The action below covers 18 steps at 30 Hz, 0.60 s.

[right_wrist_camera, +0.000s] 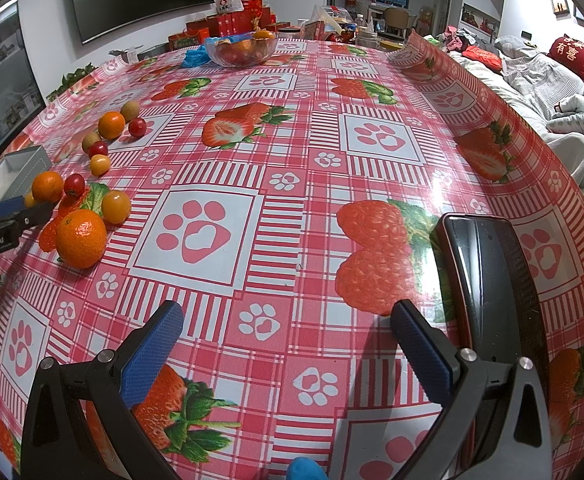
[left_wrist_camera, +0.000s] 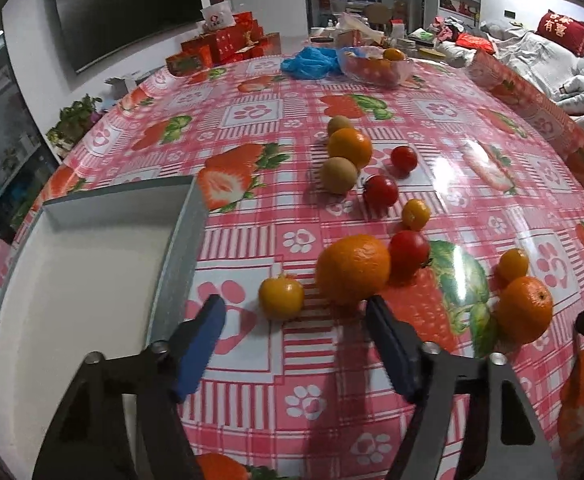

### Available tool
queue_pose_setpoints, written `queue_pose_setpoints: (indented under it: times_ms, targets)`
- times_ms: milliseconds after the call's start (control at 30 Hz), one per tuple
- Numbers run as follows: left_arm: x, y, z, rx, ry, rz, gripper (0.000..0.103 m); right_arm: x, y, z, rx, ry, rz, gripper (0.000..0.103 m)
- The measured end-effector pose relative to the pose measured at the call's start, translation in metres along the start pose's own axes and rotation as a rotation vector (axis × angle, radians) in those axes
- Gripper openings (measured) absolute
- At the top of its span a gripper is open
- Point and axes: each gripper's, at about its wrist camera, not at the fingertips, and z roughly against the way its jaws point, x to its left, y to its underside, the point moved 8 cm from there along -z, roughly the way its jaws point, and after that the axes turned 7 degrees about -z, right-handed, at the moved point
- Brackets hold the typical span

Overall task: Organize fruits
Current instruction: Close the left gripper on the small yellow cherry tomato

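fruits lie loose on the red-and-white strawberry tablecloth, all outside the grey box at the table's left edge. nearest the left gripper: a yellow tomato just ahead, between the lines of its two fingers, and a large orange just beyond the right finger, with a red tomato touching the orange's far side. further right, a second orange with a small yellow tomato behind it. further back, a cluster: two kiwis, a third orange, two more red tomatoes, another yellow one.

left gripper: jaws apart, nothing between the pads, fingertips low over the cloth beside the box's near corner. right gripper: jaws spread wide, empty, over bare cloth well away from the fruit; a black phone-like device lies just beside its right finger.

far end of table: a clear bowl holding more fruit, a blue bag beside it.
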Motion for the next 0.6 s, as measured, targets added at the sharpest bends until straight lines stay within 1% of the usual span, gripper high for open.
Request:
queue_pose_setpoints:
  times_ms: [33, 67, 133, 167, 200, 267, 300, 367, 467, 500, 600]
  targets:
    - [-0.001, -0.002, -0.001, 0.000, 0.009, 0.000, 0.063, 0.000, 0.000, 0.000, 0.000, 0.000, 0.000, 0.103]
    - [-0.003, -0.003, -0.001, 0.000, 0.017, 0.000, 0.055, 0.000, 0.000, 0.000, 0.000, 0.000, 0.000, 0.103]
    - [-0.006, -0.007, -0.003, 0.002, 0.039, 0.003, 0.045, 0.000, 0.000, 0.000, 0.000, 0.000, 0.000, 0.103]
    - [-0.008, -0.009, -0.004, 0.004, 0.037, -0.002, 0.038, 0.000, 0.000, 0.000, 0.000, 0.001, 0.000, 0.103]
    - [-0.009, -0.009, -0.004, 0.002, 0.036, -0.005, 0.036, 0.000, 0.001, 0.000, 0.000, 0.002, 0.001, 0.103]
    - [-0.012, -0.010, -0.003, 0.002, 0.040, -0.013, 0.024, 0.000, 0.002, 0.001, 0.000, 0.005, 0.000, 0.103]
    - [-0.013, -0.009, -0.003, 0.002, 0.048, -0.010, 0.024, -0.006, 0.000, 0.001, 0.000, 0.005, 0.000, 0.103]
    - [-0.013, -0.008, -0.002, -0.001, 0.047, -0.004, 0.024, -0.006, 0.001, 0.002, 0.002, 0.005, 0.000, 0.103]
    - [-0.012, -0.007, -0.002, -0.006, 0.057, 0.014, 0.024, 0.007, 0.001, 0.000, 0.043, -0.016, 0.001, 0.103]
    - [-0.012, -0.008, -0.002, -0.006, 0.058, 0.017, 0.024, 0.011, 0.001, 0.001, 0.046, -0.039, 0.005, 0.103]
    - [-0.012, -0.007, -0.002, -0.009, 0.051, 0.010, 0.024, 0.036, 0.000, 0.004, 0.061, -0.148, 0.017, 0.103]
